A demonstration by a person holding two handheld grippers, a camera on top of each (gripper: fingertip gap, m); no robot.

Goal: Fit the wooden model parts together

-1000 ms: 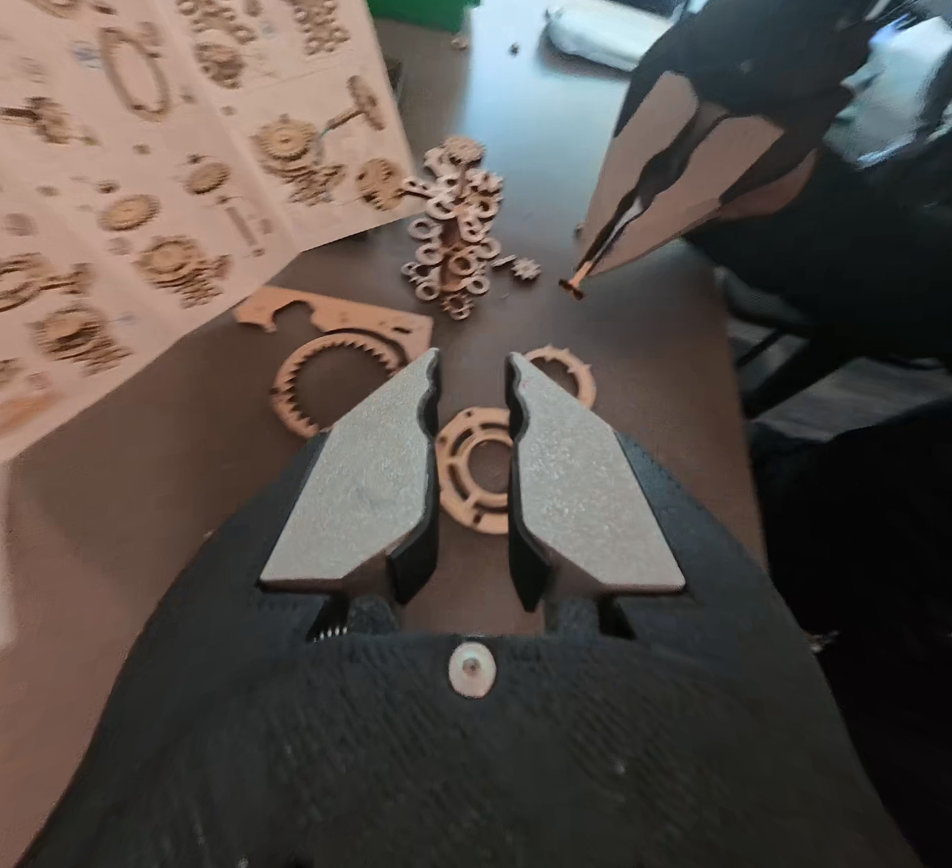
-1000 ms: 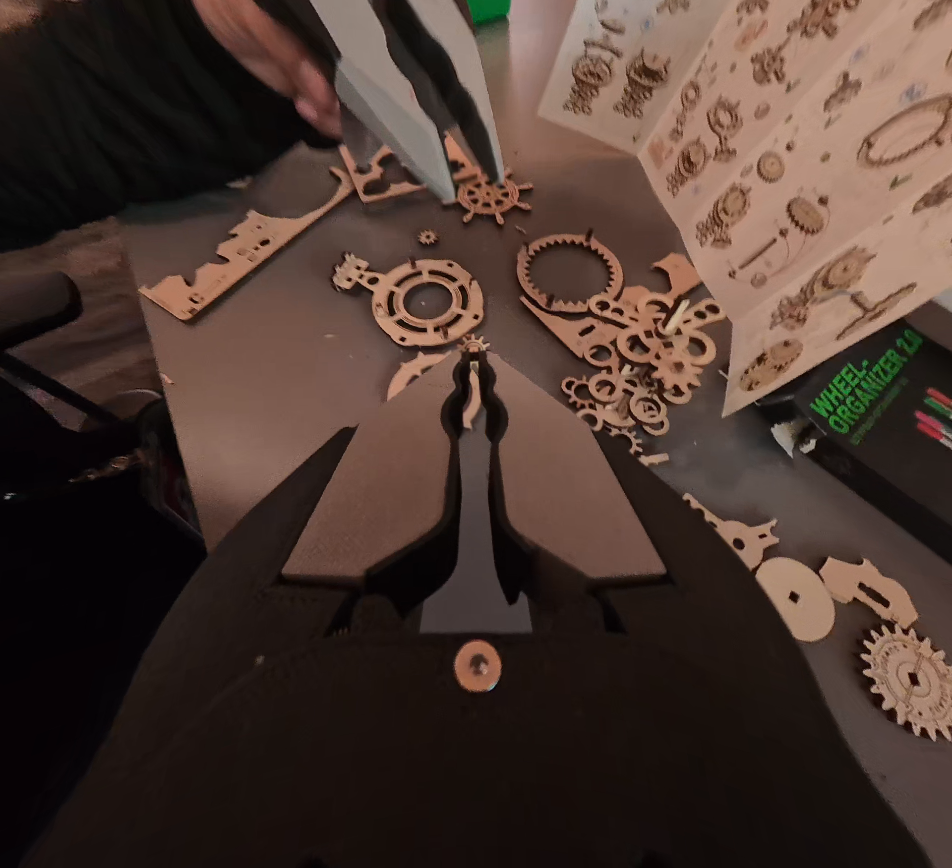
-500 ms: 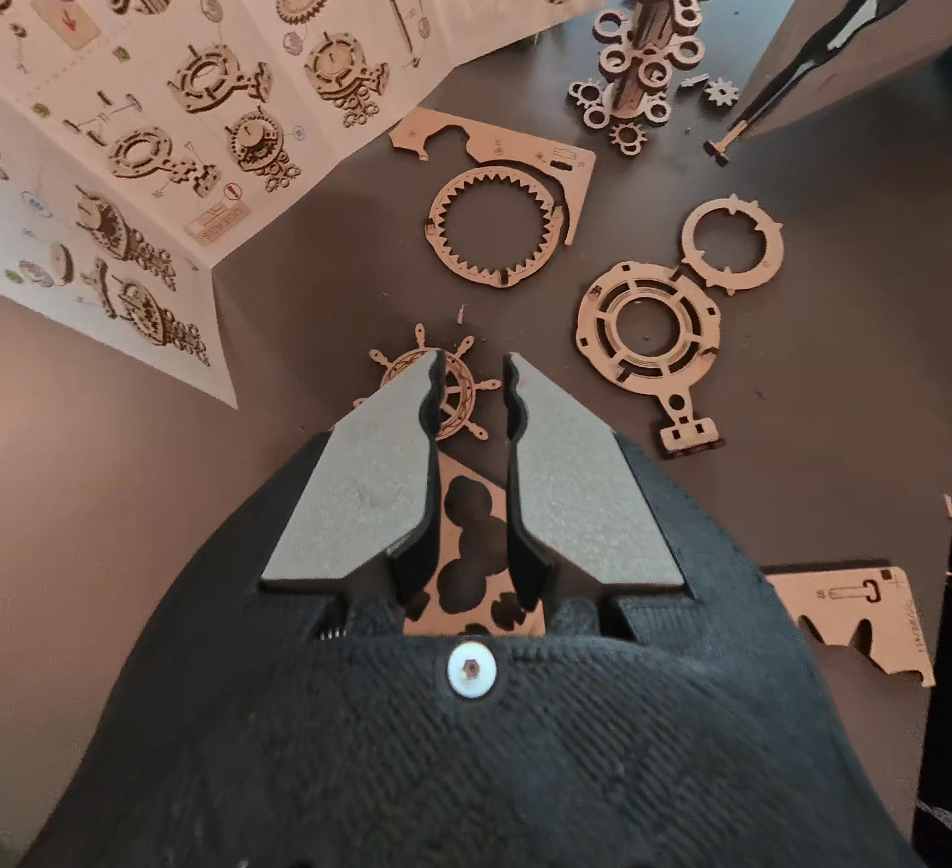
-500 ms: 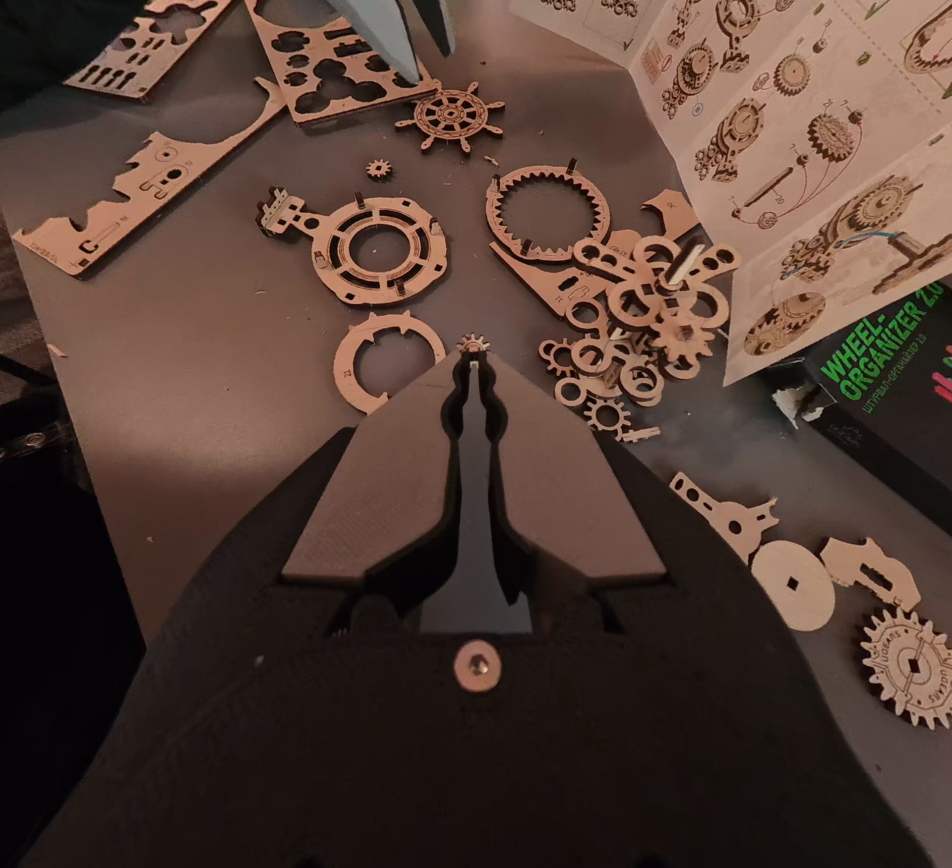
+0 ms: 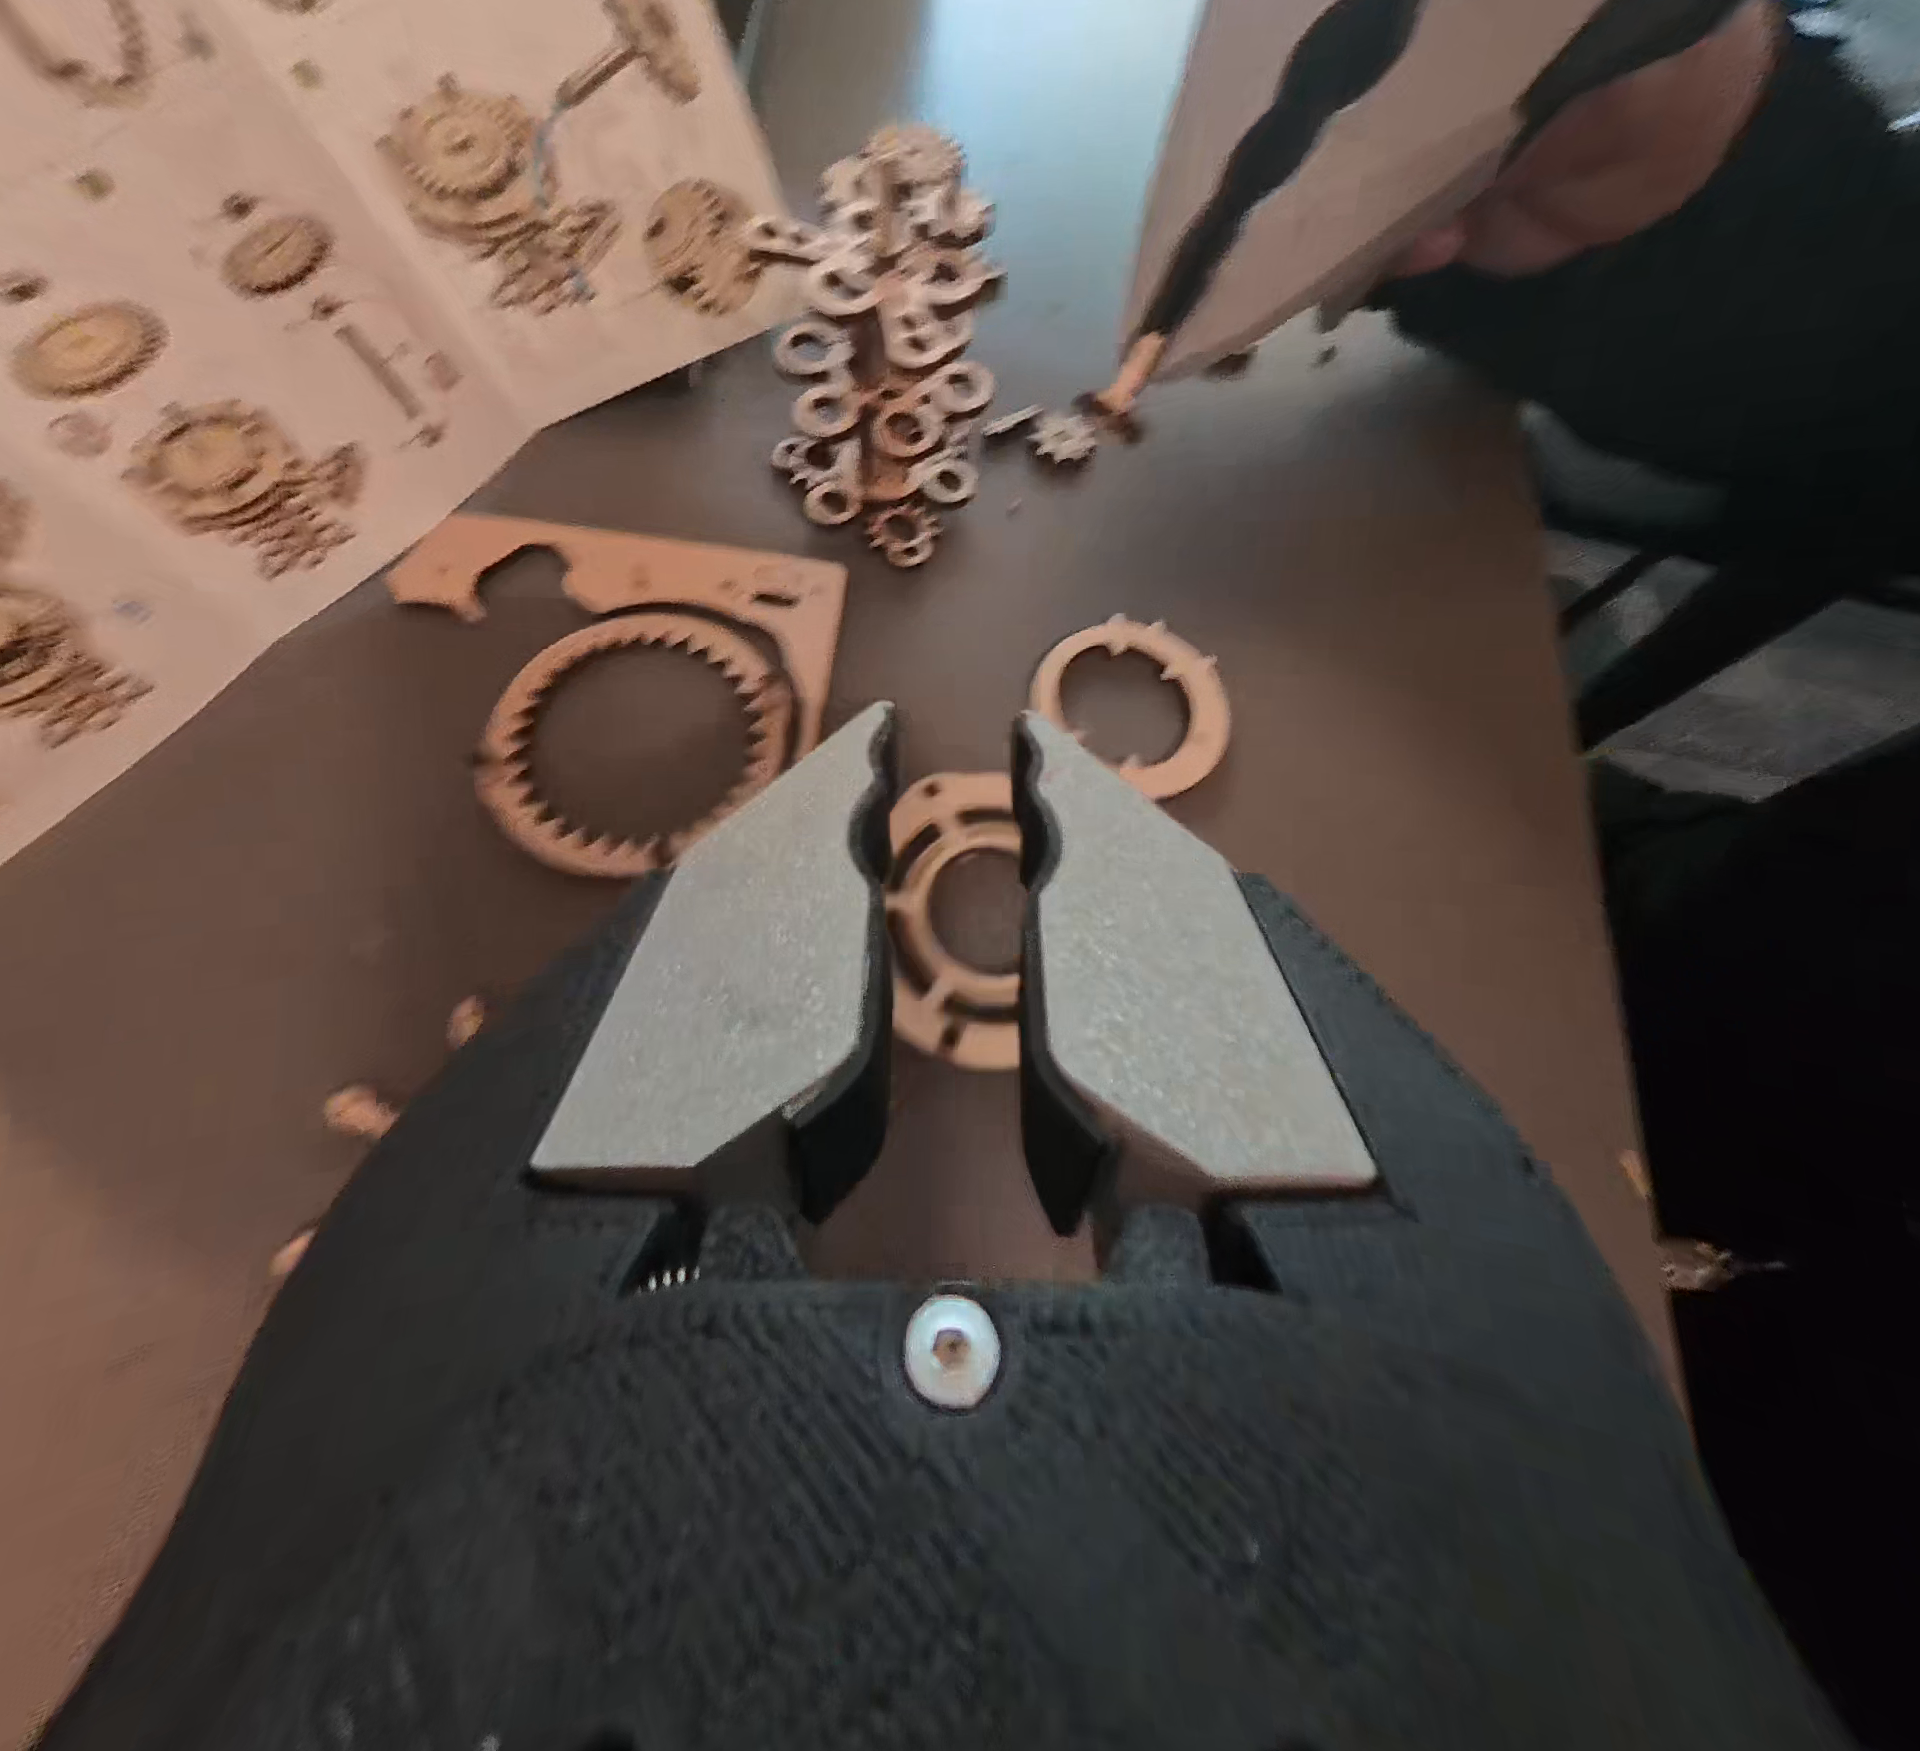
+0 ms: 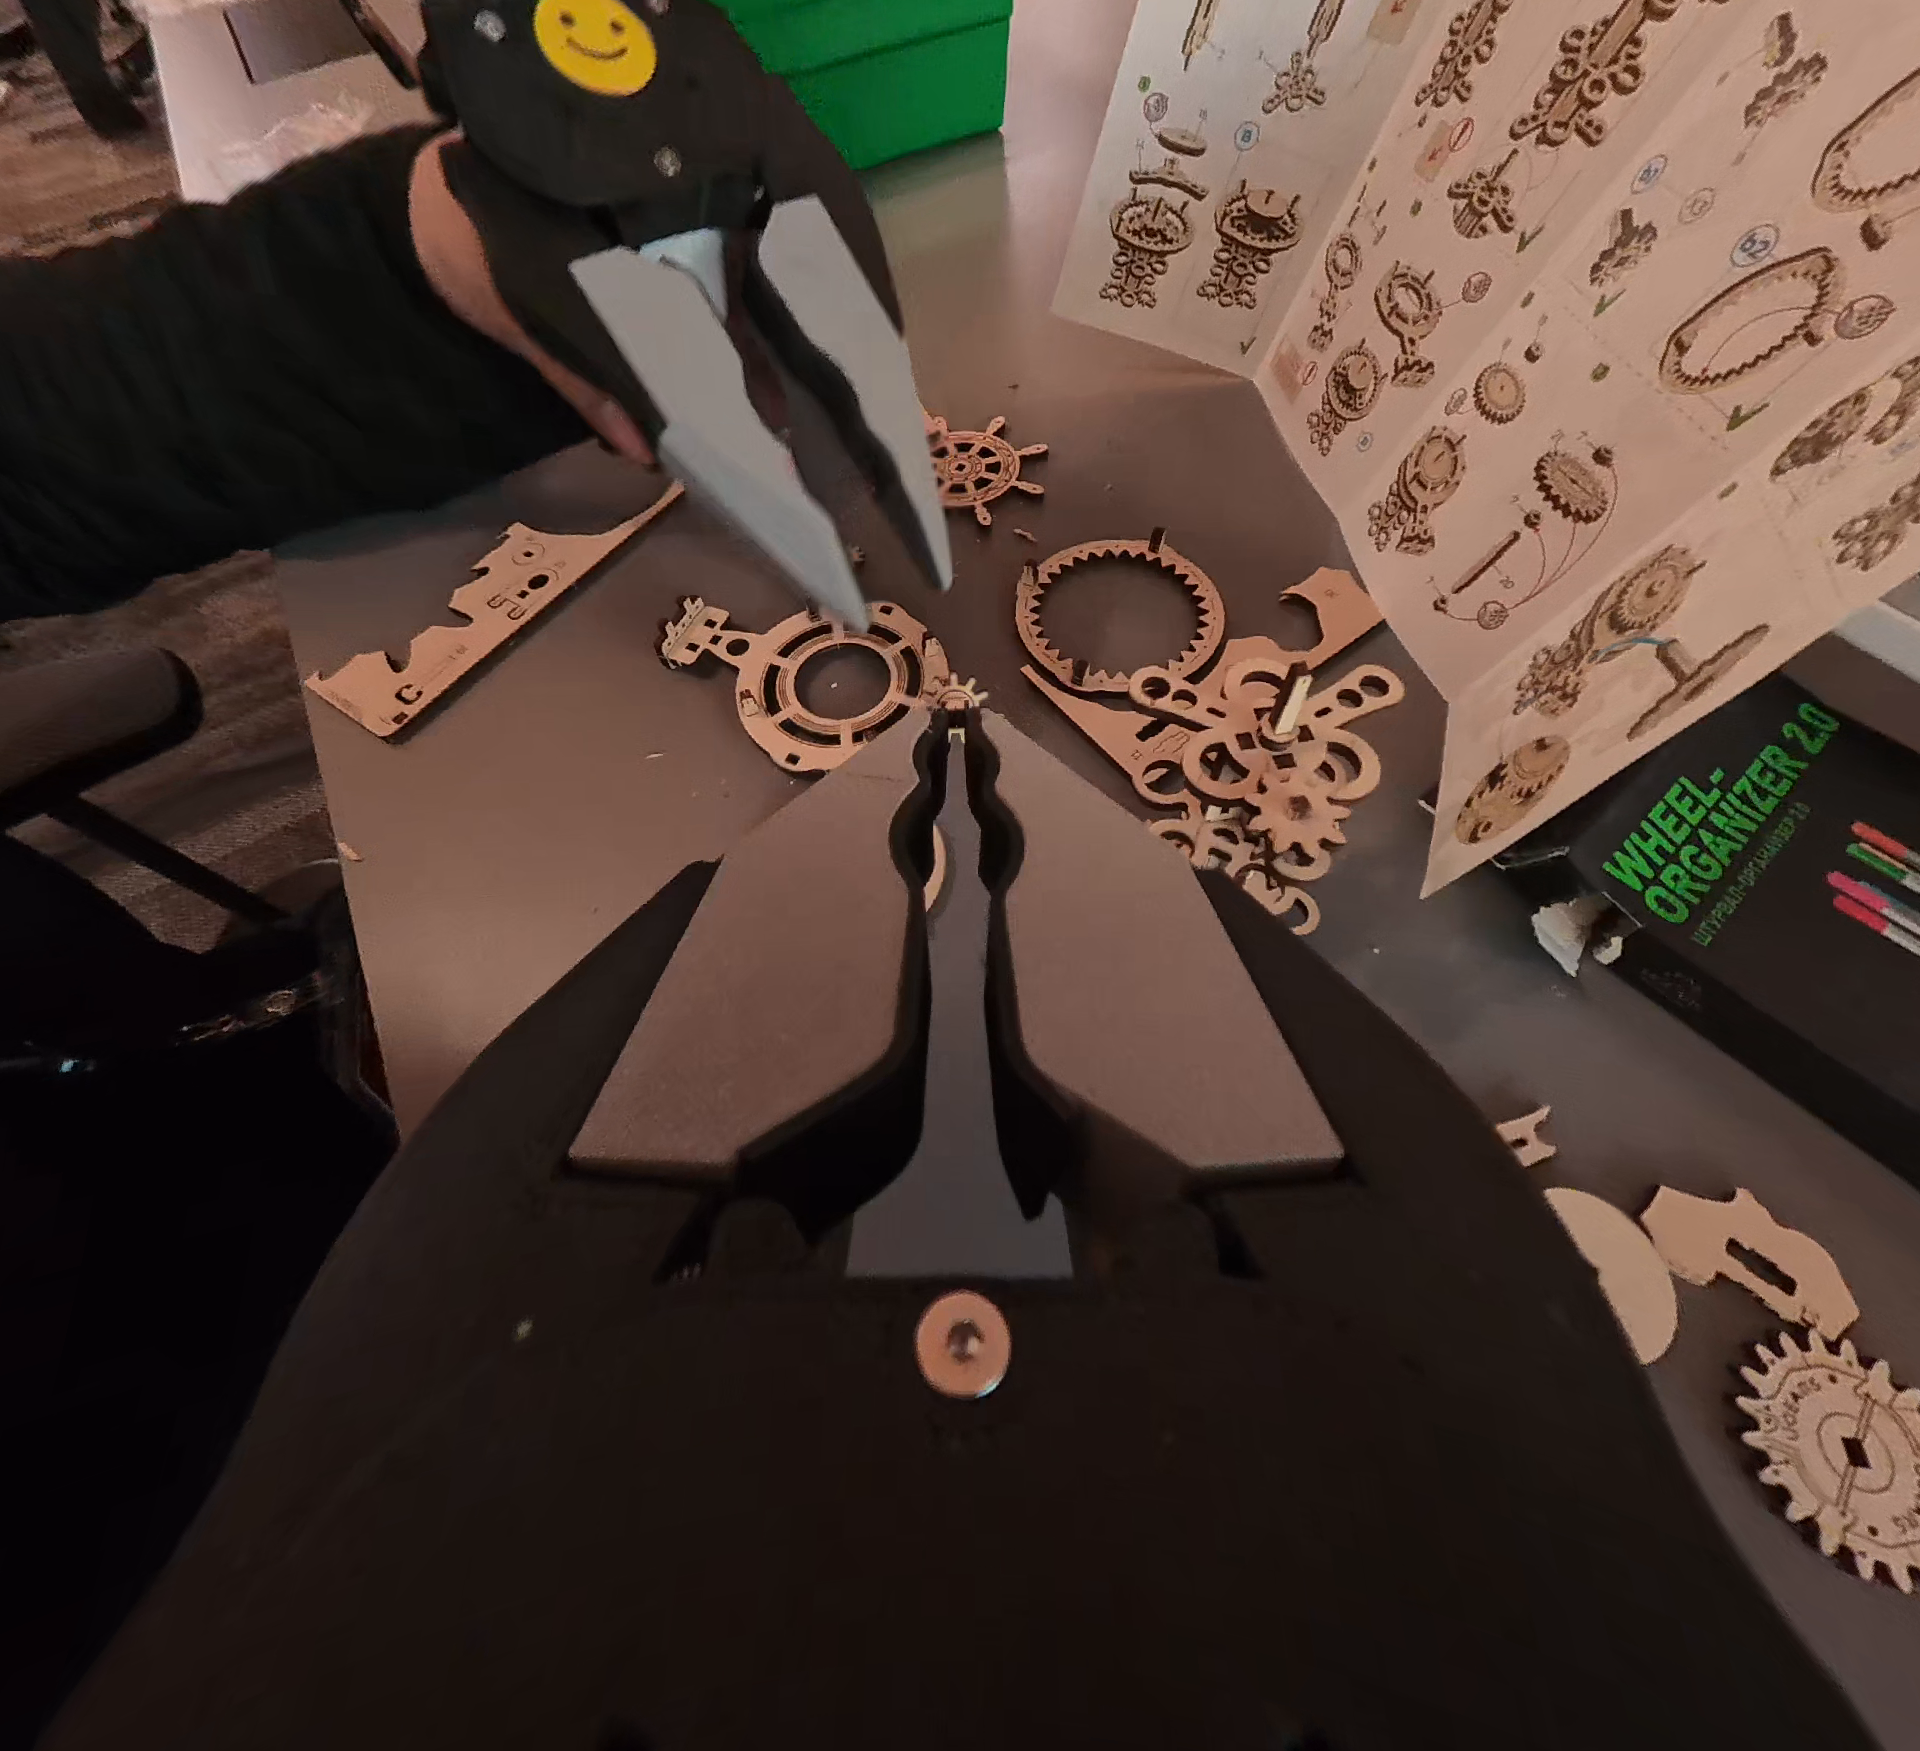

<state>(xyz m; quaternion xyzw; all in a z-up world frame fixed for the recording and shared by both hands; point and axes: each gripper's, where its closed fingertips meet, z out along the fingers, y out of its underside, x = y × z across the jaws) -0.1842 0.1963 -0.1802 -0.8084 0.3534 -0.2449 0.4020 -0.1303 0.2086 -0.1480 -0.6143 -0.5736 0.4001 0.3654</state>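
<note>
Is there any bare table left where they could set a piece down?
Yes: the table is bare between the long notched strip and the right gripper. It is crowded between the toothed ring, the ring pile and the instruction sheet.

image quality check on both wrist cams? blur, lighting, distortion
Left wrist view: motion-blurred throughout; the folded paper instruction sheet is smeared, and bright backlight washes out the top. Right wrist view: sharper, the toothed wooden ring is crisp, only the left gripper is blurred; the light is warm and dim. Both show wide-angle bending at the edges.
</note>
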